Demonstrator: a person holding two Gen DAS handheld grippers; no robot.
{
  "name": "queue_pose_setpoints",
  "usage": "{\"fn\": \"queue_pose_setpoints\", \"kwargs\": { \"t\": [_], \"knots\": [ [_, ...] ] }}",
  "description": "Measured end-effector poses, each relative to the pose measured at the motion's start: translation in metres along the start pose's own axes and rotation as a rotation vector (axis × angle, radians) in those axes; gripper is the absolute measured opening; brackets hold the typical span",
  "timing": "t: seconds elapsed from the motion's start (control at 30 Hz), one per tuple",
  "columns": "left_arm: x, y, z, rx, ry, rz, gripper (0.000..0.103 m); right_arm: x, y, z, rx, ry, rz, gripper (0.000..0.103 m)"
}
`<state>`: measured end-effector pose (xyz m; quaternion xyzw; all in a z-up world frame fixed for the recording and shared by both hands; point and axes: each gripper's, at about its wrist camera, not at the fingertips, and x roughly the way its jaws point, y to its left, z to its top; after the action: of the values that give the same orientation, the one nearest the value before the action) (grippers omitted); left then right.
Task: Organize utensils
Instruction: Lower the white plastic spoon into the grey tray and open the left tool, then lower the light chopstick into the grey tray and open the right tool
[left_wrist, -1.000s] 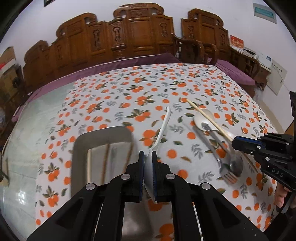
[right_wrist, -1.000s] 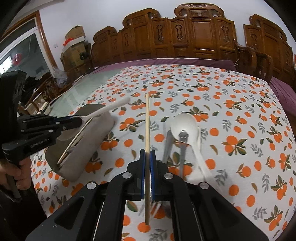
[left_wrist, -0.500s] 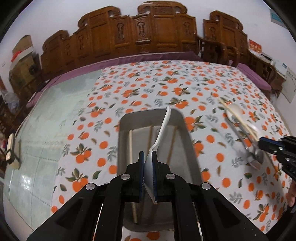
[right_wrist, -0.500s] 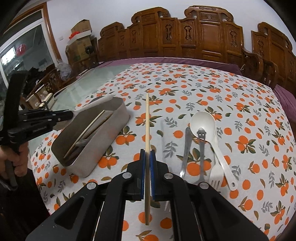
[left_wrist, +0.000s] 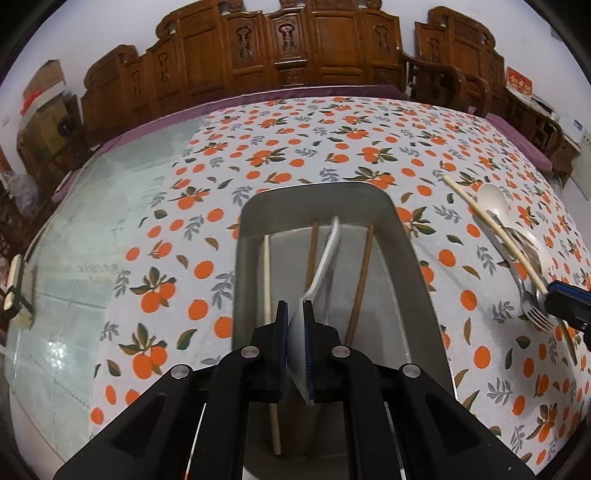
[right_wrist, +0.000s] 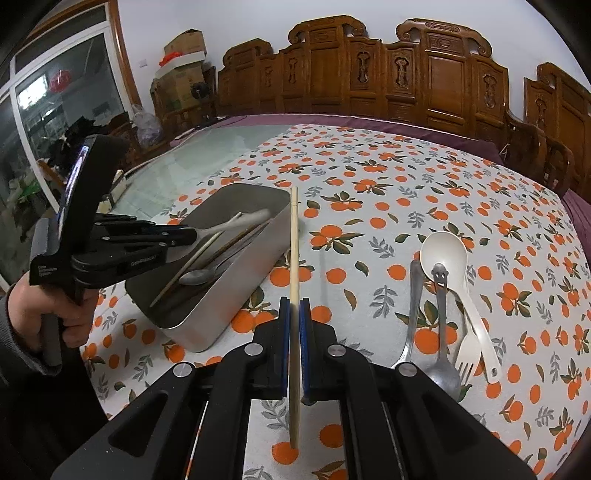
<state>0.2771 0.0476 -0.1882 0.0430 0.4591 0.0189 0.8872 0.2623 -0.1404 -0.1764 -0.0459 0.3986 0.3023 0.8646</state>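
Note:
My left gripper (left_wrist: 295, 314) is shut on a white plastic spoon (left_wrist: 325, 258) and holds it over the metal tray (left_wrist: 410, 243), its handle pointing away from me. The tray holds a pale chopstick (left_wrist: 266, 273) and two brown chopsticks (left_wrist: 360, 280). In the right wrist view the left gripper (right_wrist: 184, 234) hangs over the tray (right_wrist: 240, 288), which also holds a metal spoon (right_wrist: 197, 277). My right gripper (right_wrist: 293, 314) is shut on a pale wooden chopstick (right_wrist: 293, 251), just right of the tray.
A white ladle (right_wrist: 443, 254), a metal spoon (right_wrist: 443, 354), a metal fork (right_wrist: 412, 314) and a white plastic fork (right_wrist: 469, 350) lie on the orange-print tablecloth (right_wrist: 369, 199) at the right. Bare glass tabletop (left_wrist: 110, 192) lies left of the cloth. Carved wooden chairs (right_wrist: 406, 74) line the far side.
My left gripper has carried the white spoon from the cloth leftward to over the tray and lowered it. My right gripper, still holding the chopstick, has shifted slightly.

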Motion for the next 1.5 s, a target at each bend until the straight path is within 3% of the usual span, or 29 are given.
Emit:
{"fn": "queue_pose_setpoints", "kwargs": {
  "t": [0.4,0.47,0.53,0.67,0.83,1.03,1.5],
  "knots": [
    [-0.019,0.014,-0.001,-0.023,-0.067,-0.106,0.028,0.004,0.009,0.004,0.034,-0.003,0.033,0.006],
    [-0.025,0.019,0.000,-0.023,-0.086,-0.103,0.040,0.004,0.013,0.007,0.038,-0.010,0.040,0.006],
    [-0.030,0.026,0.002,-0.027,-0.103,-0.098,0.046,0.005,0.017,0.011,0.046,-0.020,0.048,0.006],
    [-0.034,0.046,0.003,-0.068,-0.120,-0.076,0.072,0.009,0.022,0.015,0.076,-0.037,0.043,0.006],
    [-0.036,0.066,0.004,-0.100,-0.137,-0.045,0.091,0.016,0.031,0.022,0.092,-0.038,0.054,0.006],
    [-0.041,0.086,0.005,-0.147,-0.160,-0.032,0.094,0.031,0.053,0.035,0.083,-0.034,0.078,0.006],
    [-0.043,0.101,0.003,-0.167,-0.162,-0.021,0.095,0.100,0.080,0.048,0.151,0.069,0.122,0.007]
  ]
}}
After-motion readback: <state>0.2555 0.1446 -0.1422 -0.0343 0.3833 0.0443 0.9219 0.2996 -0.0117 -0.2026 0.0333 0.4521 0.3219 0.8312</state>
